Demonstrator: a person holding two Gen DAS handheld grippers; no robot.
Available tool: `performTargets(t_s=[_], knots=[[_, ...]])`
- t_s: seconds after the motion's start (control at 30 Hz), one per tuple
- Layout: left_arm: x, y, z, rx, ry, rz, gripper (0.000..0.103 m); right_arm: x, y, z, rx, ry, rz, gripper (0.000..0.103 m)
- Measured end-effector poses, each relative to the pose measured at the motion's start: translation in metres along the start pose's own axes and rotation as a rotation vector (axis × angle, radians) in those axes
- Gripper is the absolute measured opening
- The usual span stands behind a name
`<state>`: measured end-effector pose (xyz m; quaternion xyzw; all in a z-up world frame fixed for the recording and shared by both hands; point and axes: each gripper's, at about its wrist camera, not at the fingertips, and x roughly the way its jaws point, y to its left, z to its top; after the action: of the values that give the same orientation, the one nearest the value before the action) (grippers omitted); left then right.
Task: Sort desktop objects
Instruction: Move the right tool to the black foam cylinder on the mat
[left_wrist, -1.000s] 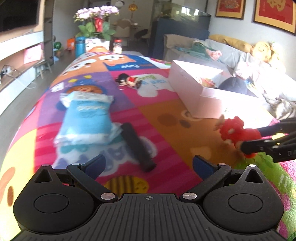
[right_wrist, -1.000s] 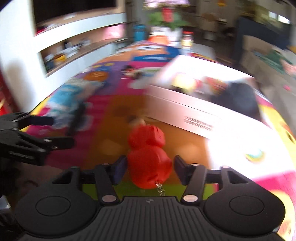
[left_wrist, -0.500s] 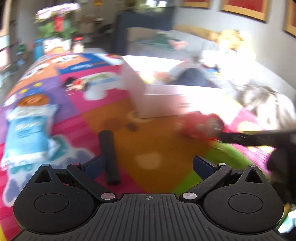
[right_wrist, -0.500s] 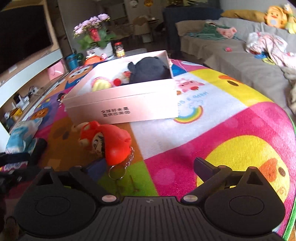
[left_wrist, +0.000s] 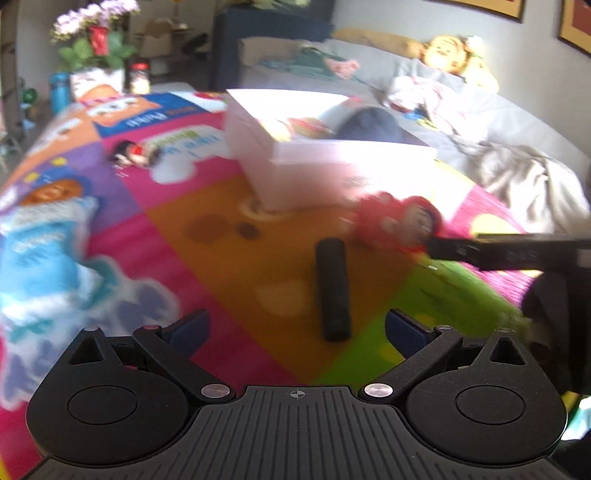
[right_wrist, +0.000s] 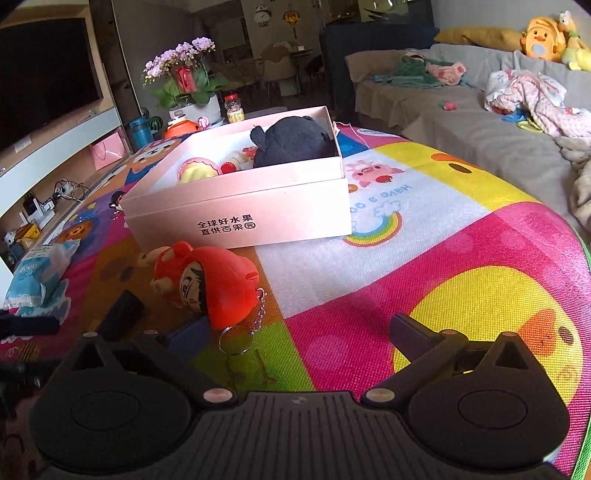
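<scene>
A red toy figure with a key ring (right_wrist: 208, 282) lies on the colourful mat in front of the pink box (right_wrist: 258, 210), beside my right gripper's left finger. My right gripper (right_wrist: 295, 332) is open and empty. The red toy also shows blurred in the left wrist view (left_wrist: 399, 221). A black cylinder (left_wrist: 332, 288) lies on the mat just ahead of my open, empty left gripper (left_wrist: 295, 328); it also shows in the right wrist view (right_wrist: 122, 314). The box holds a dark plush toy (right_wrist: 295, 140) and small toys.
A blue tissue pack (left_wrist: 44, 254) lies at the mat's left. A small doll figure (left_wrist: 135, 155) lies further back. A flower pot (right_wrist: 188, 88) stands beyond the mat. A sofa (right_wrist: 480, 122) with clothes runs along the right.
My right gripper has opened and let go of the red toy, which now lies on the mat before the box. My left gripper has swung so the black cylinder sits ahead of it.
</scene>
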<state>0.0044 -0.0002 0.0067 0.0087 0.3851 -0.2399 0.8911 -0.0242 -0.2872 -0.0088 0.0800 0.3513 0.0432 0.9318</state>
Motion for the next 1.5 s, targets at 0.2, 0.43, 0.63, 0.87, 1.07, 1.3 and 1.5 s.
performTargets(t_s=[0.2,0.43,0.63,0.87,1.07,1.3,1.5], knots=[[0.006,-0.023,-0.006,0.049,-0.003,-0.011,0.103,0.002,0.003,0.001,-0.033,0.02,-0.012,0.103],[0.009,-0.041,-0.013,0.144,0.001,0.086,0.103,0.003,0.007,-0.001,-0.061,0.026,-0.029,0.103],[0.007,-0.046,-0.015,0.163,0.001,0.09,0.103,-0.016,0.007,-0.004,-0.068,-0.054,0.0,0.103],[-0.012,-0.028,-0.015,0.138,-0.03,0.148,0.103,-0.048,0.045,-0.013,-0.387,-0.035,0.281,0.1],[-0.027,0.002,-0.013,0.033,-0.058,0.22,0.103,-0.023,0.079,-0.009,-0.528,0.031,0.346,0.098],[-0.043,0.02,-0.019,-0.025,-0.076,0.244,0.103,0.01,0.094,0.0,-0.559,0.086,0.356,0.089],[-0.044,0.027,-0.024,-0.059,-0.073,0.245,0.103,0.005,0.095,0.001,-0.566,0.117,0.344,0.062]])
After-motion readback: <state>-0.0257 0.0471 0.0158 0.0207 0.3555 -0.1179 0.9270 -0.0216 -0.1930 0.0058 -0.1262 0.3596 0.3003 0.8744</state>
